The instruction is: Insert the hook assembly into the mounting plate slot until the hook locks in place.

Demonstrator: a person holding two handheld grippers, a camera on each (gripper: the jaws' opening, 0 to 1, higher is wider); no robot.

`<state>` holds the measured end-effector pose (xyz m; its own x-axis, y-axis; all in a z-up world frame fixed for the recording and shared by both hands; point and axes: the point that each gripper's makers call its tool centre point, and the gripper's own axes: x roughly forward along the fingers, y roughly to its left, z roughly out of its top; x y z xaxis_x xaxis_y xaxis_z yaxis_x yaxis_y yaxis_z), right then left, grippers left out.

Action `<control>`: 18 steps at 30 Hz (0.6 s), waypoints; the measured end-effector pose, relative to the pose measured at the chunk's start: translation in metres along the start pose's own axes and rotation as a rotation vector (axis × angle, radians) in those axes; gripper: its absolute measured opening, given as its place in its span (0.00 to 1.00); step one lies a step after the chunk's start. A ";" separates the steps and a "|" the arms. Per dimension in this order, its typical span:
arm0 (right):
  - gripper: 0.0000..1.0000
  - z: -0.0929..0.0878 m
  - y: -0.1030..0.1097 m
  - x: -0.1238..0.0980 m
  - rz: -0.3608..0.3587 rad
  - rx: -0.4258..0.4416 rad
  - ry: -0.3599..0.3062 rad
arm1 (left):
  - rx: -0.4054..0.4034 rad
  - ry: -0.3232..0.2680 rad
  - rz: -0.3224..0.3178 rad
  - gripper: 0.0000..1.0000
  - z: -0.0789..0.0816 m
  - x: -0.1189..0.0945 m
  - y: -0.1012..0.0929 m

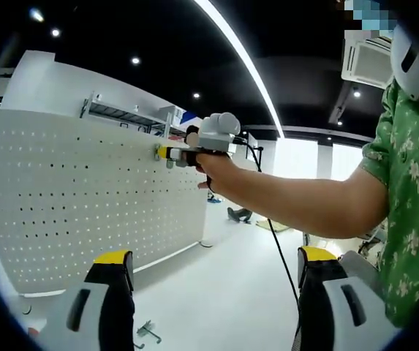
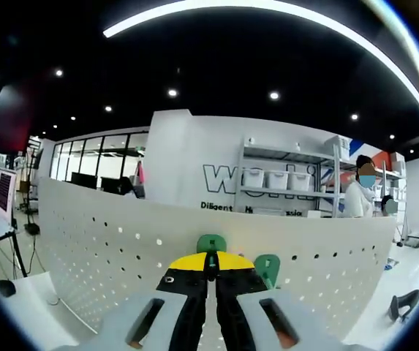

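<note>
The white perforated mounting plate [image 1: 85, 197] stands upright at the left of the left gripper view. Near its top right edge, a person's hand presses my right gripper [image 1: 164, 153] against it. In the right gripper view my right gripper [image 2: 210, 265] is shut, with a thin dark part of the hook assembly [image 2: 210, 259] pinched between the yellow tips, right at the plate [image 2: 107, 241]. Two green pieces [image 2: 211, 242] [image 2: 267, 268] show just behind the tips at the plate. My left gripper [image 1: 216, 256] hangs open well back from the plate, holding nothing.
A small metal hook [image 1: 147, 333] lies on the white surface below the plate. A cable [image 1: 278, 248] trails down from the right gripper. A black object [image 2: 404, 303] lies at the far right. The person's green-patterned sleeve [image 1: 406, 183] is on the right, with shelving with bins [image 2: 282, 179] behind.
</note>
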<state>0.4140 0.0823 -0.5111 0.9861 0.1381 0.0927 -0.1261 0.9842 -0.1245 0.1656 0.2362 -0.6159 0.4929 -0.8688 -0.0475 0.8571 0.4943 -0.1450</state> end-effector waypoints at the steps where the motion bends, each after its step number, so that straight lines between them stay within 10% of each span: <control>1: 0.02 -0.001 0.000 0.000 0.000 0.001 0.002 | 0.000 0.000 0.001 0.95 0.000 0.000 0.000; 18: 0.02 -0.009 0.000 0.001 -0.004 0.009 0.012 | 0.003 -0.001 0.000 0.94 0.001 -0.001 0.001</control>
<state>0.4164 0.0810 -0.5198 0.9878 0.1332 0.0811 -0.1235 0.9857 -0.1149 0.1662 0.2373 -0.6154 0.4935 -0.8685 -0.0468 0.8573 0.4948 -0.1424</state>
